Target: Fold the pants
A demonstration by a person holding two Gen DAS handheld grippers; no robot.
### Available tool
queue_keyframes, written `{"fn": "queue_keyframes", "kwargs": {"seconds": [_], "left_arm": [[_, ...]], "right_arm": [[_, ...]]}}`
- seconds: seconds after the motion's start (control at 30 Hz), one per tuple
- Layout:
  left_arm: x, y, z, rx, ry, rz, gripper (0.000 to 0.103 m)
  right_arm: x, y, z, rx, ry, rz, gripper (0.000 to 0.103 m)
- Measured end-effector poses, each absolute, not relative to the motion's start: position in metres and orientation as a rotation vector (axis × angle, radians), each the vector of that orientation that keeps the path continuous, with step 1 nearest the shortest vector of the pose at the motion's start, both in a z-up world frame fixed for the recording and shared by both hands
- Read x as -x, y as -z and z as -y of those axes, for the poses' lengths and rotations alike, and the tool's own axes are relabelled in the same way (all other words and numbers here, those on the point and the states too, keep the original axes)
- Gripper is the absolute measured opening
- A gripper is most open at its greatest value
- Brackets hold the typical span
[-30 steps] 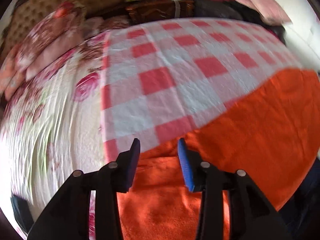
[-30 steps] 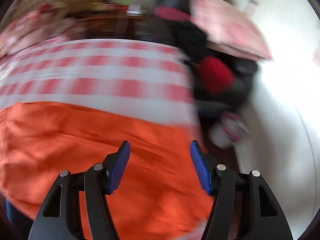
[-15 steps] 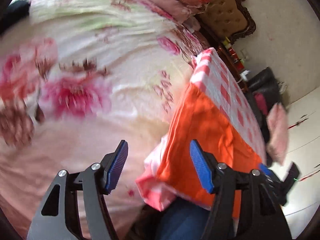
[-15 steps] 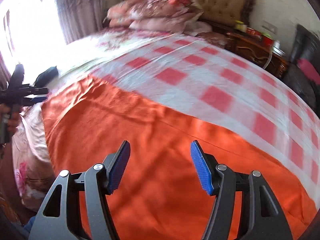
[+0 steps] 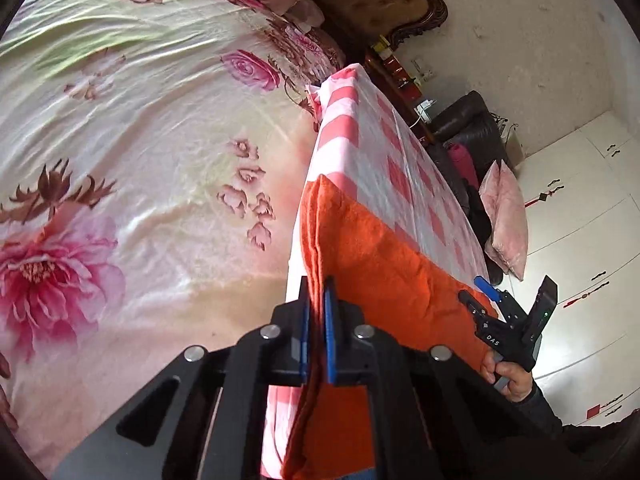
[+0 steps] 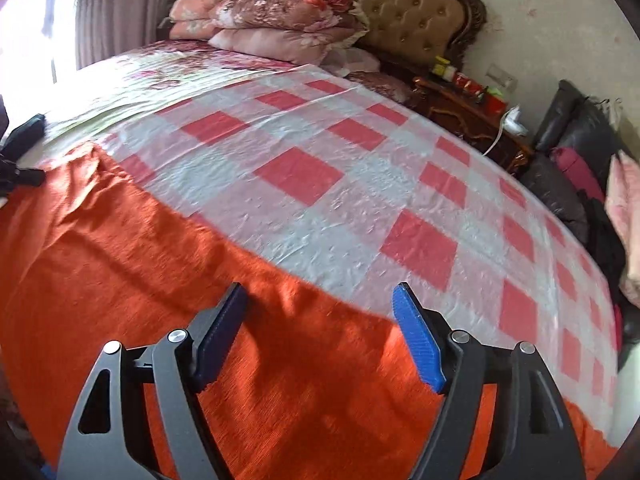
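The orange pants [image 5: 392,276] lie spread on a pink-and-white checked cloth [image 5: 400,160] near the bed's front edge. My left gripper [image 5: 316,292] is shut on the pants' left edge, and the fabric stands pinched between the blue pads. In the right wrist view the pants [image 6: 120,280] fill the lower half. My right gripper [image 6: 320,300] hovers over their far edge; its jaws are opening and nothing is pressed between them. The left wrist view shows the right gripper [image 5: 516,284] held by a hand at the pants' other end.
A floral bedspread [image 5: 140,160] covers the rest of the bed. Stacked pillows [image 6: 272,20] lie against a tufted headboard [image 6: 420,12]. A wooden nightstand [image 6: 472,120], a black sofa [image 6: 568,168] and a pink cushion [image 5: 504,216] stand on the right, with white wardrobes [image 5: 580,200] beyond.
My left gripper rolled and swung to the pants' left edge, then closed on it. My right gripper swept across the bed to the pants' far edge and spread wider.
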State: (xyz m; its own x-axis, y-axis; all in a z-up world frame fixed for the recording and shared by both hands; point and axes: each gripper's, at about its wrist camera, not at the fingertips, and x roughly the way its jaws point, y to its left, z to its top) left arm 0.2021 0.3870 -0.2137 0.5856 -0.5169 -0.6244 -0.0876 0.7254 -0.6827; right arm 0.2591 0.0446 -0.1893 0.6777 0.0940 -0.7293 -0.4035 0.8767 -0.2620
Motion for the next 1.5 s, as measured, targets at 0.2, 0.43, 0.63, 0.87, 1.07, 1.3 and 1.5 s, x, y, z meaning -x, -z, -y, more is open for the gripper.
{"fn": "queue_keyframes", "kwargs": {"seconds": [0.2, 0.43, 0.63, 0.87, 1.07, 1.3, 1.5], "left_arm": [[-0.229, 0.217, -0.393, 0.730, 0.223, -0.950, 0.011], [-0.177, 0.215, -0.417, 0.904, 0.160, -0.891, 0.062], [-0.133, 0.241, -0.414, 1.021, 0.063, -0.910, 0.057], [-0.116, 0.139, -0.291, 0.271, -0.241, -0.815, 0.065], [-0.152, 0.157, -0.159, 0.013, -0.145, -0.911, 0.069], [-0.167, 0.179, -0.133, 0.024, -0.171, -1.038, 0.062], [-0.170, 0.181, -0.138, 0.034, -0.164, -1.060, 0.064]], "right_arm": [[-0.297, 0.189, -0.066, 0.499, -0.235, -0.736, 0.072], [-0.241, 0.128, 0.008, 0.266, -0.235, -0.637, 0.081], [-0.160, 0.113, 0.177, 0.109, 0.092, -0.711, 0.088], [-0.117, 0.160, 0.355, 0.050, 0.529, -0.935, 0.087], [-0.131, 0.181, 0.372, 0.023, 0.489, -0.937, 0.088], [-0.143, 0.182, 0.372, 0.129, 0.499, -0.921, 0.090], [-0.158, 0.178, 0.372, 0.187, 0.522, -0.941, 0.091]]}}
